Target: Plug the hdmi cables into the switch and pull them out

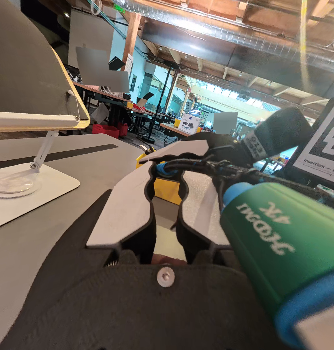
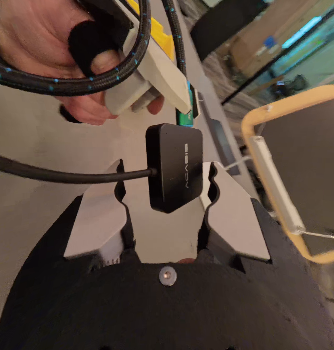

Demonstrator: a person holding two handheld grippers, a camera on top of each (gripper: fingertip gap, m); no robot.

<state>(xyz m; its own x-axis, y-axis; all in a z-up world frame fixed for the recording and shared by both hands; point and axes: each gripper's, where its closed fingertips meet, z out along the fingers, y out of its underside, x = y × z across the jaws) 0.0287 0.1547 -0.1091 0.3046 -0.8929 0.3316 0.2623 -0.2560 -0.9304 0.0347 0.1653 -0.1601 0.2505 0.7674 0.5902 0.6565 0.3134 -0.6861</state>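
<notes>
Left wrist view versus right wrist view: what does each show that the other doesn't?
Only the left wrist view shows the wide workshop room, a white stand base and a second green plug close to the camera. Only the right wrist view shows the black switch between the open right gripper and a person's hand. Both show the left gripper clamping the braided cable at its plug end.

I count one black switch (image 2: 174, 168), with one smooth black lead (image 2: 67, 175) running out of its side. Two green plugs show: one (image 2: 185, 118) at the switch's far edge, another (image 1: 287, 236) close to the left camera. Braided cables (image 2: 71, 85): two runs cross the right view. Two hand-held grippers, left (image 1: 167, 170) and right (image 2: 166, 166). One stand (image 1: 29, 121) on the desk (image 1: 86, 170).
</notes>
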